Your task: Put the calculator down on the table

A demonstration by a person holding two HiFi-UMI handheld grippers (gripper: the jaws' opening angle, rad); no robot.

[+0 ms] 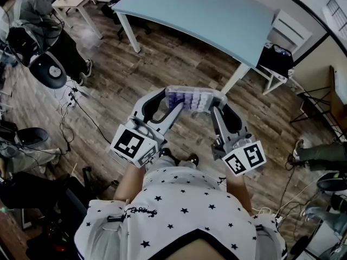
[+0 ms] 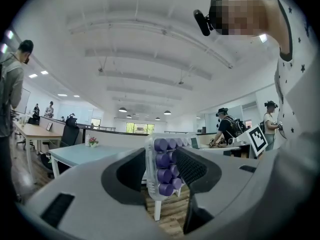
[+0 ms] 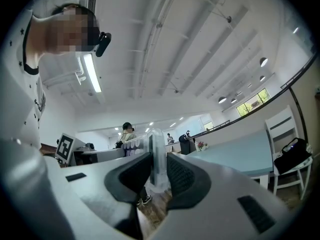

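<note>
1. The table [image 1: 206, 15] stands ahead across the floor [image 1: 162, 53]. The calculator is short of it, so I judge the carry unfinished.
2. The left gripper [image 1: 169, 103] and right gripper [image 1: 217, 104] each clamp one end of the calculator, probably to keep it level.
3. The calculator [image 1: 192, 99] hangs in the air between them, with a pale clear case and rows of purple keys.

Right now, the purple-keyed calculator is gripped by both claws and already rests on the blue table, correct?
No. The left claw and right claw do grip the calculator, but it does not rest on the blue table: the head view shows it held in the air above the wooden floor, short of the table.
</note>
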